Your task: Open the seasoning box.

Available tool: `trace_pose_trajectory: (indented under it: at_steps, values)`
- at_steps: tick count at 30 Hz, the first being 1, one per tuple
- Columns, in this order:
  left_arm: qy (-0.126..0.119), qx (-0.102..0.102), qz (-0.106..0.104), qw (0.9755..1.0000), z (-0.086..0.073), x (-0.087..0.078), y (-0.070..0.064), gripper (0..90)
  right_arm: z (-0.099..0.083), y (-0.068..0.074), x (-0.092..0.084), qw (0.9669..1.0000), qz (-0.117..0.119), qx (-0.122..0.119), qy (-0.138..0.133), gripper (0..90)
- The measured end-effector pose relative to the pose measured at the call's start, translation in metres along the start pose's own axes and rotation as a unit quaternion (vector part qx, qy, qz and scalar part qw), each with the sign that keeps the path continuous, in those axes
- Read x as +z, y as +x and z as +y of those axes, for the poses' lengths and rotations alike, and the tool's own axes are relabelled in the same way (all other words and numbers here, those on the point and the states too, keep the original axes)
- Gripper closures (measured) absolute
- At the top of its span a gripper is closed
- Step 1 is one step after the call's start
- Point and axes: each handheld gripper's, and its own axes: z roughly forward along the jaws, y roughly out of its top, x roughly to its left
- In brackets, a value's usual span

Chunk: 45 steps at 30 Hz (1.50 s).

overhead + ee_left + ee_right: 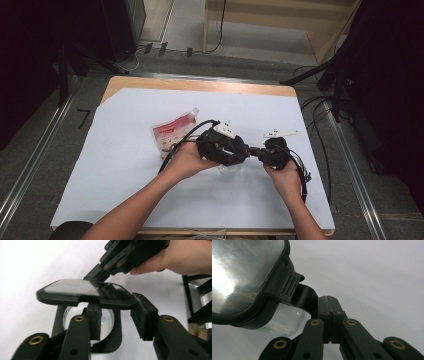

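The glass container (pixel 100 325) sits on the counter (pixel 125 180) between my 2 tongs, its black lid (pixel 85 293) lying flat. My right tongs (pixel 327 302) pinch 1 lid latch tight. My left tongs (pixel 117 320) stand half-wide at the near lid edge, gripping nothing.
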Motion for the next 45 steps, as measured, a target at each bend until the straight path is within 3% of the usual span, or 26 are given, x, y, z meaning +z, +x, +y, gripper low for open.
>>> trace_pose_trajectory:
  at_steps: [8,12,28,33,36,39,42,45]
  values:
    - [0.025,-0.004,-0.017,0.9995,0.017,0.004,0.002,67.3,-0.001,0.001,-0.001,1.0000,0.000,0.002,0.000,90.0]
    - [0.028,0.004,-0.012,0.9995,0.022,0.004,0.000,70.2,-0.001,0.001,-0.002,0.9999,0.005,0.009,-0.001,90.0]
    - [0.032,0.008,-0.024,0.9992,0.034,0.020,0.001,74.0,-0.004,0.003,-0.003,0.9998,0.010,0.016,-0.004,90.0]
    - [0.027,-0.009,-0.046,0.9985,0.031,0.022,0.007,73.7,-0.006,0.001,-0.005,0.9996,0.019,0.019,-0.006,90.0]
    - [0.026,-0.007,-0.042,0.9987,0.032,0.023,0.007,73.1,-0.006,0.001,-0.005,0.9995,0.023,0.023,-0.003,90.0]
    - [0.031,-0.005,-0.036,0.9988,0.032,0.022,0.005,71.8,-0.006,0.002,-0.007,0.9995,0.023,0.022,-0.002,90.0]
    - [0.026,-0.011,-0.039,0.9988,0.029,0.015,0.005,69.4,-0.008,0.004,-0.012,0.9996,0.022,0.011,-0.011,88.8]
    - [0.018,-0.018,-0.038,0.9990,0.028,0.005,0.005,67.3,-0.011,0.004,-0.019,0.9996,0.021,0.017,-0.011,87.7]
